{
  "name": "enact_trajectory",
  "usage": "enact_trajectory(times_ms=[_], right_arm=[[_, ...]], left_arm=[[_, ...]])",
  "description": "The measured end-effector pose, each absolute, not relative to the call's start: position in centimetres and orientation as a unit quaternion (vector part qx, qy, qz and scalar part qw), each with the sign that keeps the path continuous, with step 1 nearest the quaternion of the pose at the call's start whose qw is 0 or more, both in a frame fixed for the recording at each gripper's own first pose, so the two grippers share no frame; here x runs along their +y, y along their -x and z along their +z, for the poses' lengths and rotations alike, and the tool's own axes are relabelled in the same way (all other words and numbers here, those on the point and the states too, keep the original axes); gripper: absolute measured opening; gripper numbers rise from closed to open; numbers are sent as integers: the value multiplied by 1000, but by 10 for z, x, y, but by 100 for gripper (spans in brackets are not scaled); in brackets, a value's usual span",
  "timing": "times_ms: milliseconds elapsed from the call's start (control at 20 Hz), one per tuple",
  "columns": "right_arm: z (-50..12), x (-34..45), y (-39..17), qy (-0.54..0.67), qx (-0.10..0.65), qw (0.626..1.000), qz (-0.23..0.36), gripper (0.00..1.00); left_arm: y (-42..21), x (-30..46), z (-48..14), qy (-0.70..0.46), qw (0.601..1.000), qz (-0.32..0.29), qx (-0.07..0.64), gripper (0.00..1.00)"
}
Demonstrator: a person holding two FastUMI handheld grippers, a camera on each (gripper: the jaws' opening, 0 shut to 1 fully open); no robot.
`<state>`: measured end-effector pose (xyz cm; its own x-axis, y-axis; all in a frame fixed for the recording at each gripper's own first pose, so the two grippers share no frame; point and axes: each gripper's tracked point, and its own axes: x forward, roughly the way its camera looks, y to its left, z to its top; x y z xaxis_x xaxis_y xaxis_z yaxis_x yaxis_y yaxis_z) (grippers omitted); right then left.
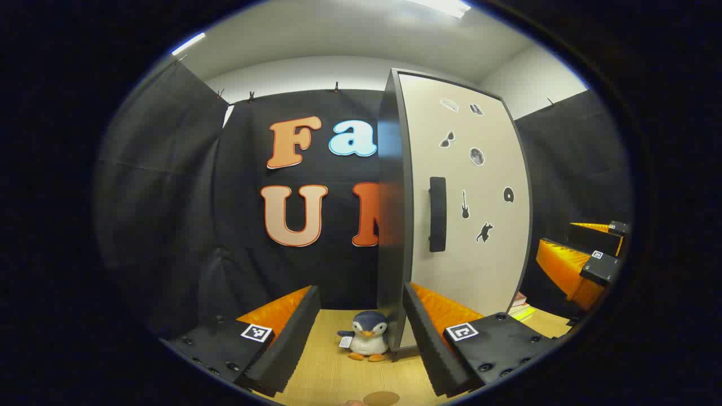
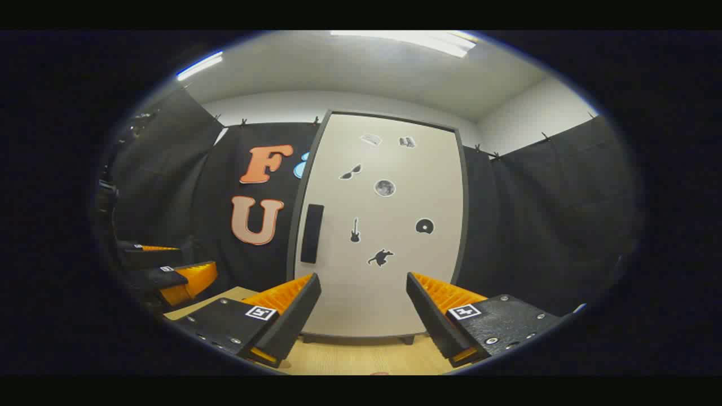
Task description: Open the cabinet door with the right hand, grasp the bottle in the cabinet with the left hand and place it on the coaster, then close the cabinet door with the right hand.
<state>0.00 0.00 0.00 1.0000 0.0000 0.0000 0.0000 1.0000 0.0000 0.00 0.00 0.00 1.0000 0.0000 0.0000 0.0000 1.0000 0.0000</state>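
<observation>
On wooden tabletop [image 2: 350, 358] — shut cabinet [image 2: 383, 225], plush penguin [image 1: 368, 335], both grippers gaping, empty.

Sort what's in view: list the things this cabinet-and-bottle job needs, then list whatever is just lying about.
Job things:
tall white cabinet door with stickers
black vertical door handle
round brown coaster
left gripper
right gripper

Lying about:
grey-and-white plush penguin
stacked books
light wooden table

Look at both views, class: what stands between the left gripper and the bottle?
The cabinet door is shut, so it blocks the way to the bottle behind it. Both the left gripper and the right gripper are open and off the handle.
</observation>
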Motion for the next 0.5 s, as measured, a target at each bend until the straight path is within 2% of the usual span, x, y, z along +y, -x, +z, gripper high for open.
enact_trajectory(times_ms=[150, 200, 250, 500], right_arm=[[-6, 4, -1, -6, 11, 1000, -3, 95], [-8, 4, -1, -8, 13, 1000, -5, 95], [-8, 5, -2, -11, 14, 1000, -5, 95], [-4, 5, -2, -37, 0, 999, 16, 95]], left_arm=[[-1, -2, -2, 8, 1000, -10, -1, 94], [0, 0, -5, 11, 1000, -9, 3, 99], [0, 3, -6, 15, 1000, -6, 6, 96], [4, 12, -15, 29, 999, 14, 18, 96]])
